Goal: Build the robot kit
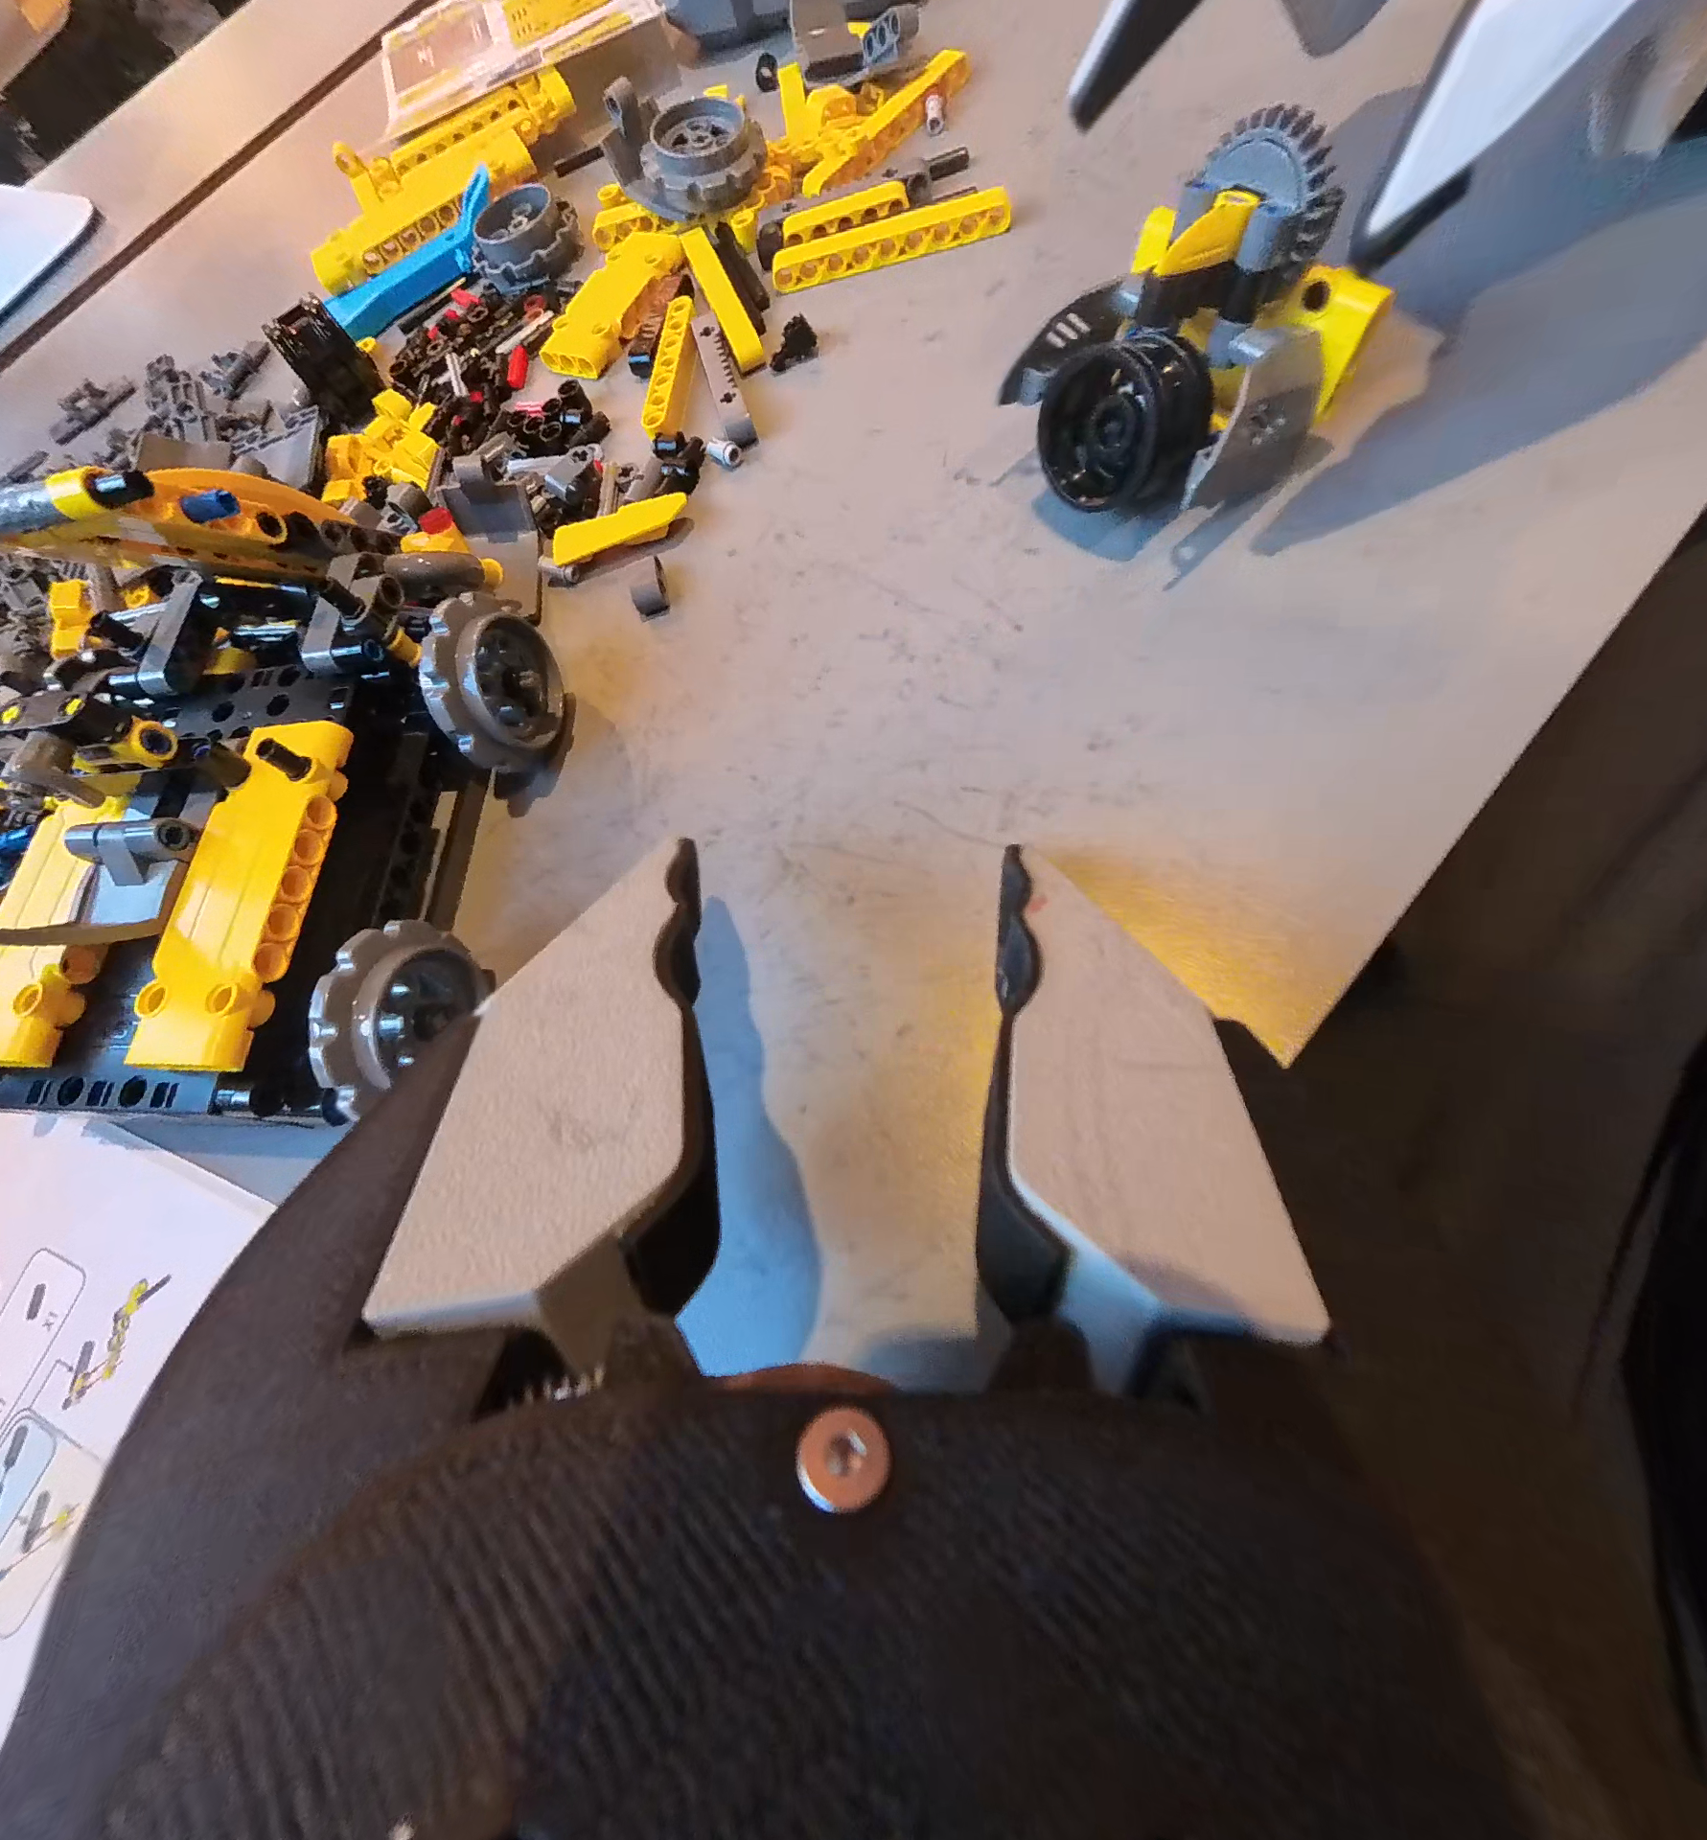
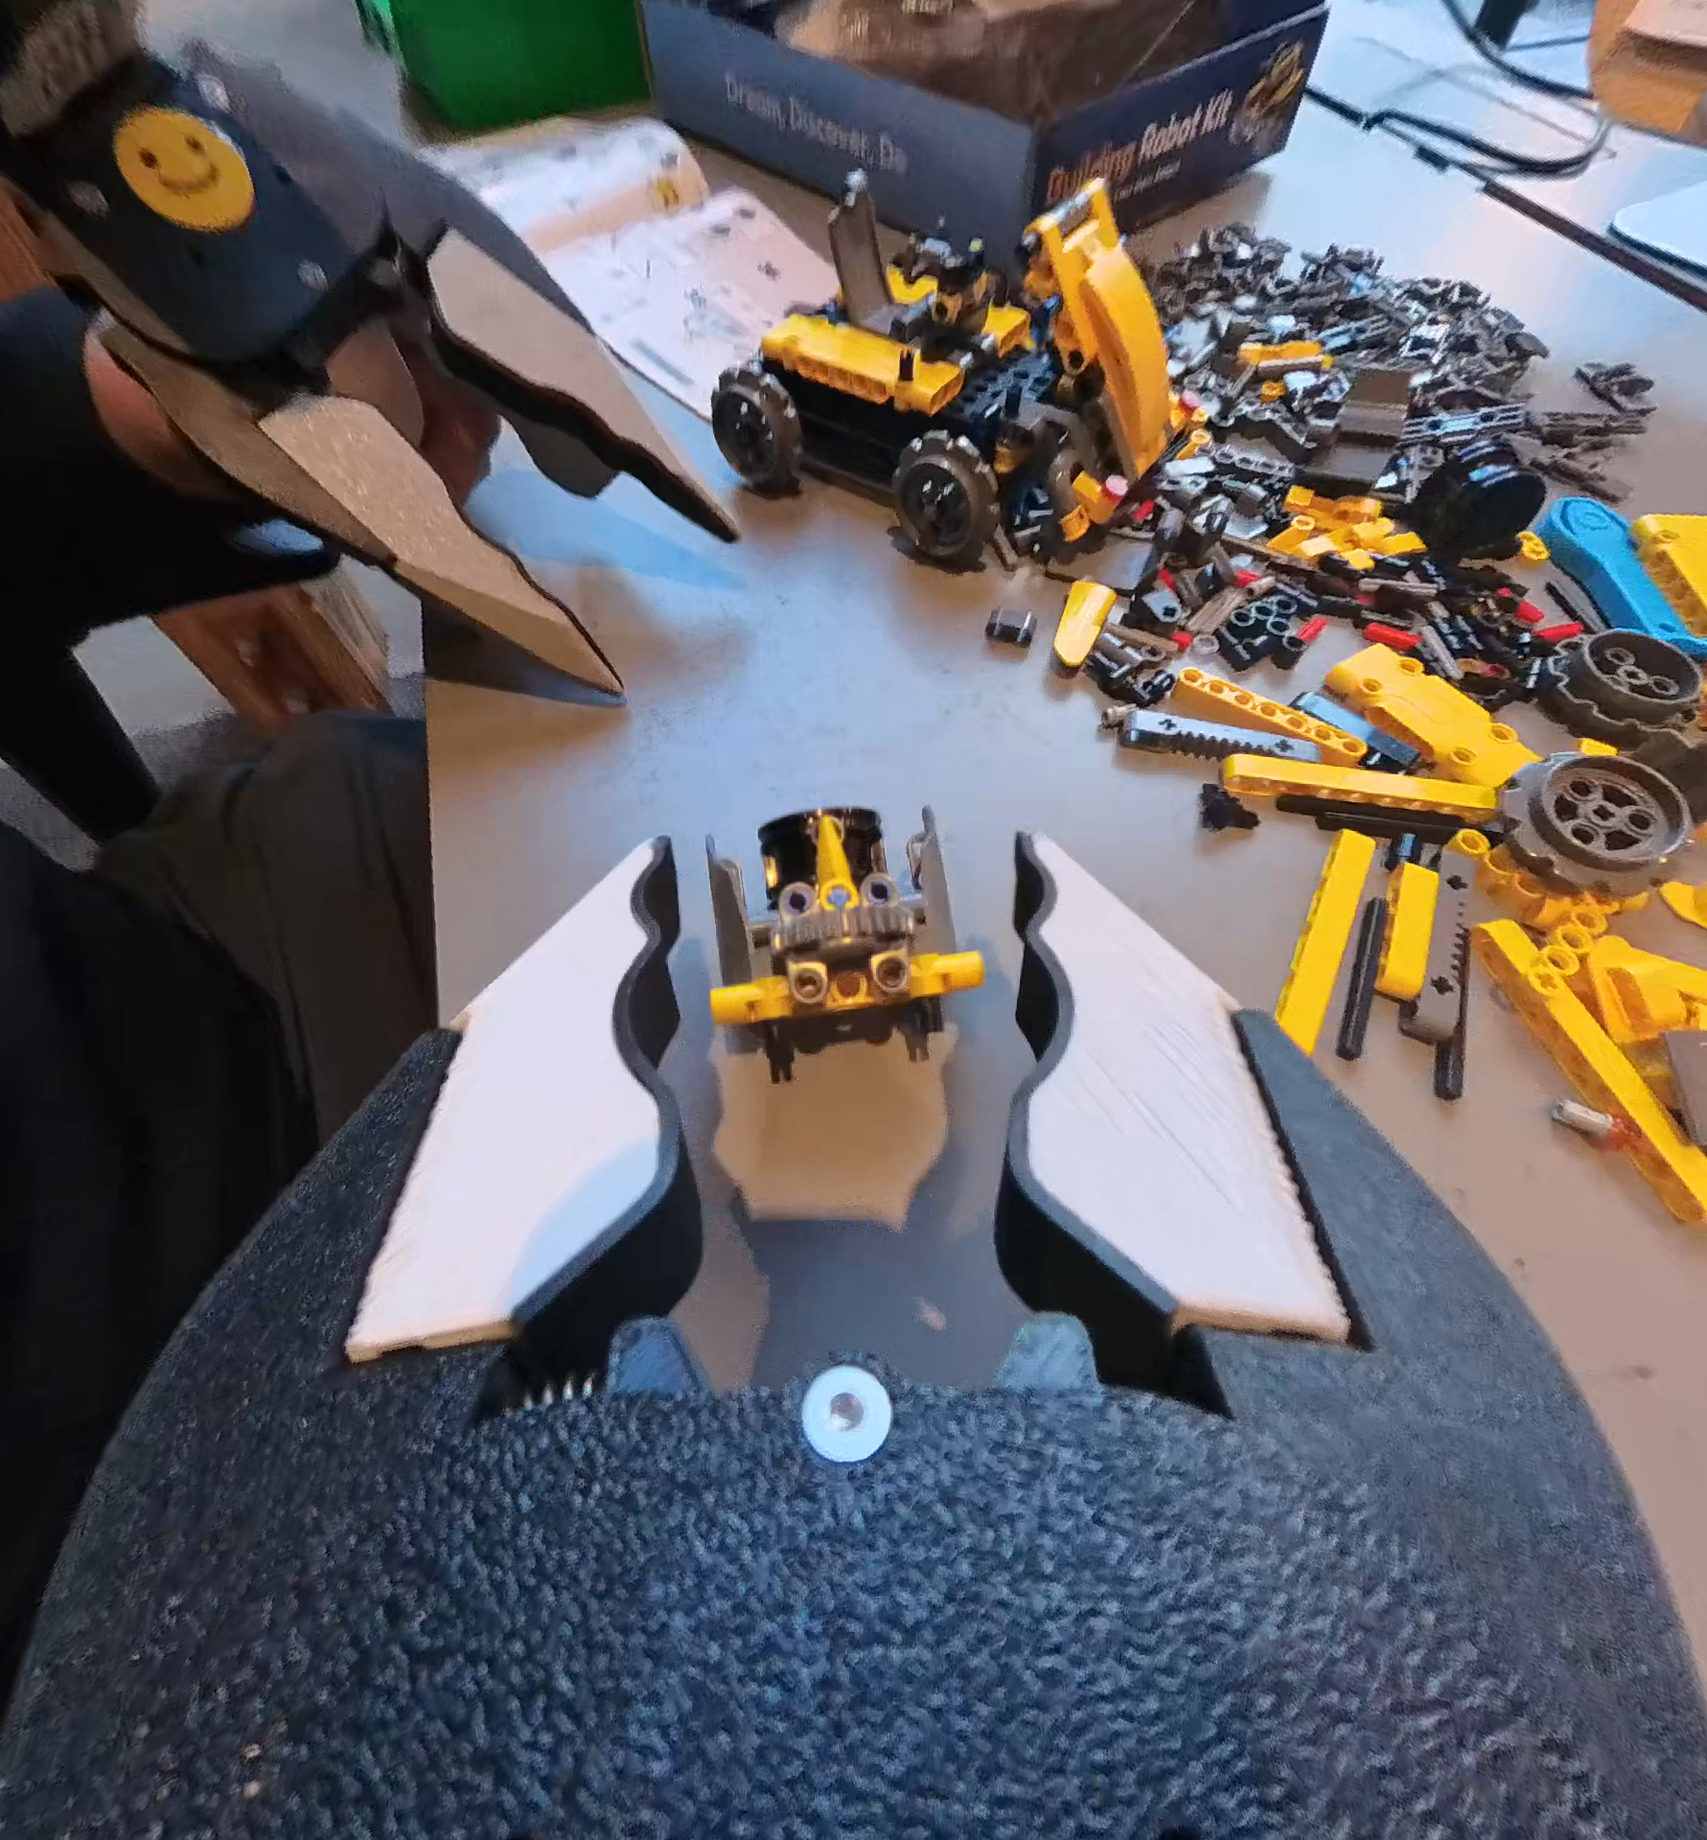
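Observation:
My left gripper (image 1: pixel 849 856) is open and empty above bare grey table (image 1: pixel 879 647). It also shows in the right wrist view (image 2: pixel 680 607), open, at the upper left. My right gripper (image 2: pixel 844 846) is open, its jaws on either side of a small yellow, grey and black brick sub-assembly (image 2: pixel 844 946) with a black wheel; they do not touch it. That sub-assembly shows in the left wrist view (image 1: pixel 1198 358) at the upper right, with the right gripper's fingers (image 1: pixel 1447 149) behind it. A half-built yellow and black wheeled vehicle (image 1: pixel 182 797) stands left of my left gripper.
A pile of loose yellow, black and grey beams, pins and wheels (image 1: pixel 650 279) covers the far table, with a blue piece (image 1: pixel 411 269) in it. An instruction sheet (image 1: pixel 23 1394) lies at the near left. A dark cardboard kit box (image 2: pixel 978 110) stands behind the vehicle (image 2: pixel 959 398). The table edge (image 1: pixel 1486 797) runs on the right. My right gripper's tips are some 25 cm from the blue piece (image 1: pixel 411 269). The right camera catches it too, in the right wrist view (image 2: pixel 1624 590).

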Tool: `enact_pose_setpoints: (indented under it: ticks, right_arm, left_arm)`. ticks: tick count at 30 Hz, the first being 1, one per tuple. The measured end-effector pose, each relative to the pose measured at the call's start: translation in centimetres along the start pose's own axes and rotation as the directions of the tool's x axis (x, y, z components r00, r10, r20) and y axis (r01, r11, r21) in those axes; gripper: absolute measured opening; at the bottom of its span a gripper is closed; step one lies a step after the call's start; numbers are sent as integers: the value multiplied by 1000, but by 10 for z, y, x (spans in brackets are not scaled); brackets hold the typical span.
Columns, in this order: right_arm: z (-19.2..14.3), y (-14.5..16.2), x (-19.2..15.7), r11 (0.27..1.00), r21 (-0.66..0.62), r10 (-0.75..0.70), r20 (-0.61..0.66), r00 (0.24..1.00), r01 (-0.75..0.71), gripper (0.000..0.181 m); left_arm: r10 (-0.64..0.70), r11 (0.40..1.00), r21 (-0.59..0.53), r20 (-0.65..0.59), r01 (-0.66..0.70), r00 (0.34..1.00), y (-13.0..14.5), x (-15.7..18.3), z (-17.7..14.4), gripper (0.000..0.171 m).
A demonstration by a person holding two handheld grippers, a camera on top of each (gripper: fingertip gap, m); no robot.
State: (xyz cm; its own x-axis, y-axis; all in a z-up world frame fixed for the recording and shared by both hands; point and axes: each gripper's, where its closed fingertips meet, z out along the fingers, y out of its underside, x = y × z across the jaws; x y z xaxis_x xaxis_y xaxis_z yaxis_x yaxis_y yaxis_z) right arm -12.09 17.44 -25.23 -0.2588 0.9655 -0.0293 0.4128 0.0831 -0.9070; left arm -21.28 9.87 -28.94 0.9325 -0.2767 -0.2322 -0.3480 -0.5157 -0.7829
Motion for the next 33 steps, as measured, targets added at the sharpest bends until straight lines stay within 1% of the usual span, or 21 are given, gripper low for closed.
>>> enact_pose_setpoints:
  ticks: [2, 3, 4, 6, 7, 8, 10, 12, 14, 15, 18, 21, 23, 25, 27, 28, 31, 33]
  right_arm:
    - [-5, -5, 4, 998, 45, 32, 3, 999, -32, 68]
    - [-8, -8, 6, 997, 68, 48, 1, 999, -48, 70]
    - [-11, -11, 7, 994, 93, 60, 2, 998, -60, 71]
    - [-17, -16, 11, 987, 143, 77, -4, 997, -75, 71]
    - [-21, -18, 12, 983, 168, 80, -10, 997, -77, 71]
    - [-24, -20, 13, 979, 191, 79, -16, 997, -75, 71]
    - [-29, -23, 17, 972, 227, 76, -45, 996, -64, 70]
    - [-32, -25, 23, 969, 243, 70, -85, 994, -47, 70]
    - [-32, -26, 31, 968, 249, 67, -138, 988, -31, 75]
    - [-32, -26, 34, 968, 248, 68, -159, 985, -27, 80]
    - [-31, -26, 41, 970, 242, 66, -205, 977, -14, 81]
    - [-30, -28, 49, 970, 243, 57, -246, 968, 5, 80]
    - [-29, -28, 57, 972, 236, 54, -285, 957, 15, 81]
    - [-26, -29, 64, 973, 228, 47, -306, 951, 25, 80]
    - [-22, -31, 67, 974, 226, 38, -302, 952, 33, 80]
    - [-20, -32, 66, 973, 227, 32, -295, 955, 37, 80]
    - [-18, -35, 61, 971, 232, 5, -277, 961, 62, 80]
    - [-18, -37, 57, 967, 240, -13, -273, 962, 81, 80]
  left_arm:
    - [-3, 1000, 23, 26, 2, 1000, -2, -2, -2, 61]
    - [-20, 999, 47, 53, 17, 998, -4, -5, -5, 66]
    - [-51, 996, 77, 90, 45, 995, -6, -11, -11, 66]
    - [-143, 984, 131, 157, 123, 977, -3, -25, -24, 60]
    - [-195, 975, 142, 192, 169, 962, 3, -34, -31, 62]
    - [-232, 968, 145, 212, 204, 949, 9, -40, -36, 65]
    - [-312, 946, 176, 258, 273, 914, 18, -52, -48, 80]
    - [-410, 903, 255, 272, 346, 871, 20, -58, -57, 81]
    - [-471, 863, 327, 248, 384, 847, 18, -58, -62, 88]
    - [-481, 852, 352, 232, 388, 845, 16, -57, -63, 90]
    - [-454, 844, 400, 181, 356, 873, 4, -52, -64, 91]
    - [-440, 814, 454, 72, 363, 895, -8, -39, -62, 81]
    - [-417, 813, 454, 16, 365, 909, -9, -31, -57, 80]
    - [-398, 813, 460, -10, 358, 917, -10, -30, -59, 80]
    - [-404, 772, 511, -62, 377, 912, -16, -31, -68, 75]
    - [-401, 763, 525, -72, 376, 913, -17, -31, -72, 75]
    - [-402, 777, 503, -66, 379, 913, -7, -31, -78, 82]
    - [-420, 780, 497, -35, 380, 907, 2, -33, -87, 81]
